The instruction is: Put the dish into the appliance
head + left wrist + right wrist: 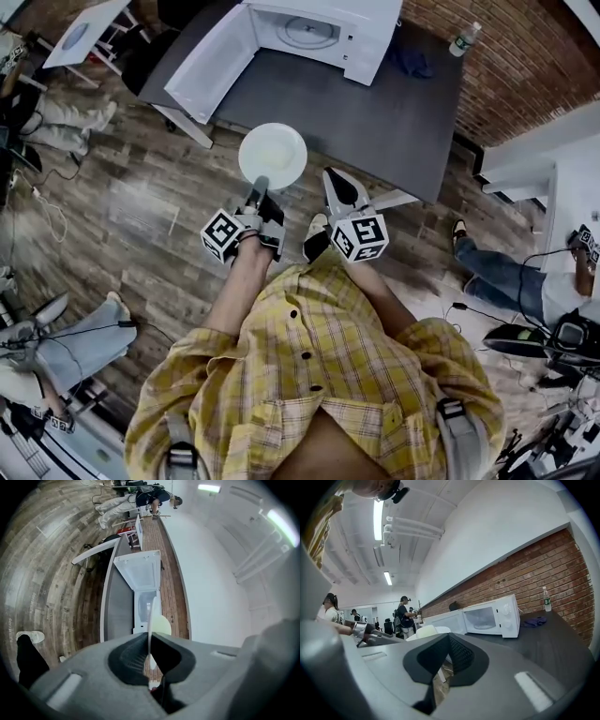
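Left tongs (259, 194) are clamped on the near rim of the dish (272, 157). In the left gripper view the plate runs edge-on between the pads, pinched tight. I'm gripping at the rim so the rest of the plate sticks out ahead of the tongs and can go into the cavity first, I'd guess.

Right tongs (337, 186) are closed on nothing, tips together. They hang just beside the dish on its right, not touching it. My read is they're parked there to leave the approach free.

The dish is in the air, roughly level, at the near edge of the dark table (375, 112), not resting on anything. The microwave (314, 33) sits at the back of the table, well apart from the plate. Its door (217, 64) is swung fully open to the left, so the cavity faces me and is ready to load.

Step in hand: carry forward over the table, line up with the opening, slide in. Watch the open door on the left side and keep the plate flat.
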{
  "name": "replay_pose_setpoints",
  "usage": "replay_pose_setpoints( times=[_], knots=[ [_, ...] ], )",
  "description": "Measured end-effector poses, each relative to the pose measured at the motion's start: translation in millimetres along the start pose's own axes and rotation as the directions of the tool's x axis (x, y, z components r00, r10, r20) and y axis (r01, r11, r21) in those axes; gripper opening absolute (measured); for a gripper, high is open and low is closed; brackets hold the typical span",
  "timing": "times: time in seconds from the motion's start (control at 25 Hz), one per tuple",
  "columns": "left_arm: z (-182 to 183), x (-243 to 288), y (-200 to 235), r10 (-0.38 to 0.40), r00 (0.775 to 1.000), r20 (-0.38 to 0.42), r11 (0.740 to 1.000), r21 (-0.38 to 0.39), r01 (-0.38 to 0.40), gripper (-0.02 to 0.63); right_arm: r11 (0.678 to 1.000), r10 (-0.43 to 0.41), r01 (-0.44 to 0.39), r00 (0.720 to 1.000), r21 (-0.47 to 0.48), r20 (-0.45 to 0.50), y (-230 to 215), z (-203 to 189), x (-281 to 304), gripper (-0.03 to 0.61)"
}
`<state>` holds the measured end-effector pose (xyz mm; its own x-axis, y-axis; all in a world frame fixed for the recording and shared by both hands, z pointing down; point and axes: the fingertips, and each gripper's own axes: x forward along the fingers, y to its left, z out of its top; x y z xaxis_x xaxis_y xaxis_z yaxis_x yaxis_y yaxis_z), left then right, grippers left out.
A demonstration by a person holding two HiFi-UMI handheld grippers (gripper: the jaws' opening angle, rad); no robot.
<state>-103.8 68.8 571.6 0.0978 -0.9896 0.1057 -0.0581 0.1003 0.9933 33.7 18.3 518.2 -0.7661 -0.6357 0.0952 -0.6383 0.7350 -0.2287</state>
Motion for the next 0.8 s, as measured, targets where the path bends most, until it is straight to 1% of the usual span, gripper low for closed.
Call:
replay_pose_setpoints(
  times=[0.16, 0.32, 0.44, 0.64, 0.8],
  knots=[
    [9, 33, -10, 0.002, 1.0, 0.016, 1.0, -0.002, -0.002, 0.009, 1.0, 0.001, -0.001, 1.0, 0.005, -0.01, -27, 13, 28, 0.005],
    [17, 71, -25, -0.02, 1.0, 0.01, 1.0, -0.009, 0.02, 0.009, 1.0, 0.01, -0.01, 1.0, 0.01, -0.008, -47, 26, 57, 0.005],
    [27, 96, -30, -0.013, 1.0, 0.021, 1.0, -0.011, 0.013, 0.01, 1.0, 0.021, -0.021, 1.0, 0.0, -0.008, -60, 36, 79, 0.005],
    [36, 133, -30, -0.003, 1.0, 0.015, 1.0, 0.015, 0.002, 0.009, 0.999, 0.033, -0.033, 0.999, -0.016, -0.002, -80, 46, 106, 0.005],
    [37, 155, -33, -0.032, 0.999, 0.008, 0.999, -0.027, 0.032, 0.009, 0.999, 0.034, -0.034, 0.999, -0.031, -0.003, -90, 48, 120, 0.005]
  ],
)
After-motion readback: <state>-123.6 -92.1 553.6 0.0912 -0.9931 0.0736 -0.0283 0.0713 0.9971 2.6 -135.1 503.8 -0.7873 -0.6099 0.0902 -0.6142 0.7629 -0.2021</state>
